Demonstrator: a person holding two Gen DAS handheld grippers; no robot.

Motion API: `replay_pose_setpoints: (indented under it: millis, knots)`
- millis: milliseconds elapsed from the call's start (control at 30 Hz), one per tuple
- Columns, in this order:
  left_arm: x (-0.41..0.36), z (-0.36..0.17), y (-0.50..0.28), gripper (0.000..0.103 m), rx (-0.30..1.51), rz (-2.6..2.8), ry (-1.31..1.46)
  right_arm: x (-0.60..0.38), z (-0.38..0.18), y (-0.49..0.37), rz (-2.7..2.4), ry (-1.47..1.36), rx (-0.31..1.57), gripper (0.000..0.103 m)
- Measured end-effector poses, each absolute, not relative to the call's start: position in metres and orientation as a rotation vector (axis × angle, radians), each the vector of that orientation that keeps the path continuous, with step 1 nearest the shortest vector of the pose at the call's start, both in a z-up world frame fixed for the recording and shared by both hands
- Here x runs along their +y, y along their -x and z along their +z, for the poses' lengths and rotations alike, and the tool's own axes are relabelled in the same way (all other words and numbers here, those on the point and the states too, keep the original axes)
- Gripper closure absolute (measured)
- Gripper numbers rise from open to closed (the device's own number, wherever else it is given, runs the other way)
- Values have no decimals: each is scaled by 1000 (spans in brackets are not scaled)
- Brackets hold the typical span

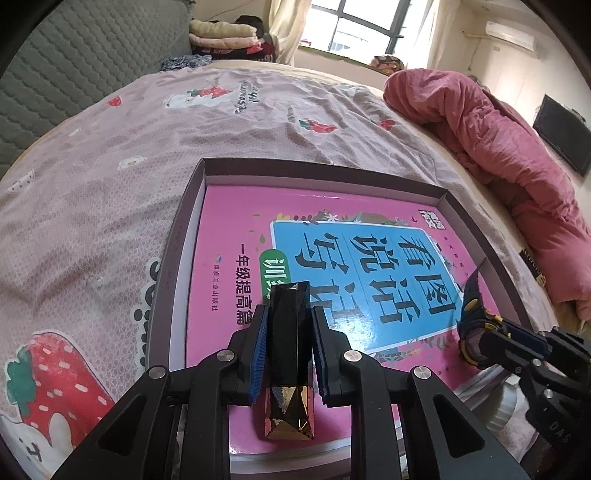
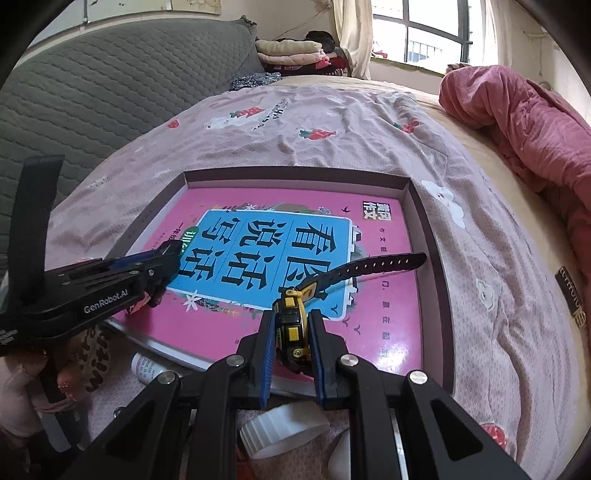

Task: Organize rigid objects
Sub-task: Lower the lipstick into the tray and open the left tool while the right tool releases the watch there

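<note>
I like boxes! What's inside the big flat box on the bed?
A pink book fills the box. Each tool holds something above it: a black-and-gold lipstick, a yellow-and-black watch. Whatever lies beneath the book is covered.

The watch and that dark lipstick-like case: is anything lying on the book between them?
Nothing: between the watch and the case, only bare book cover shows, most clearly in the left wrist view.

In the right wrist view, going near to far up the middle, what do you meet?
White cap → right claw shut on the yellow and black watch → pink book lying in the box → far wall of the box → strawberry print bedsheet → window.
</note>
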State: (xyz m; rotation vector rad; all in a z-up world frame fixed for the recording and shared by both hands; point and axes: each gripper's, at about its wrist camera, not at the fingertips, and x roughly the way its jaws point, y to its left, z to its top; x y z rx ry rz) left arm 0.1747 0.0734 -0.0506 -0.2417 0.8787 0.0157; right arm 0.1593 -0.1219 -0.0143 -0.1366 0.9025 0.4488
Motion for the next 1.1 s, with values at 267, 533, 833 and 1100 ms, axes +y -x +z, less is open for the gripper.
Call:
replay_pose_setpoints:
  millis: [267, 533, 833, 1100]
  knots:
    - [71, -51, -174, 80, 875, 19, 211, -130, -10, -154, 450, 116, 894, 84]
    - [71, -51, -174, 80, 876, 14, 213, -151, 0, -155, 408, 28, 881, 72]
    - [68, -52, -173, 80, 876, 15, 190, -167, 9, -146, 369, -9, 865, 70]
    - [63, -50, -172, 78, 882, -9, 182, -153, 13, -137, 390, 44, 859, 67]
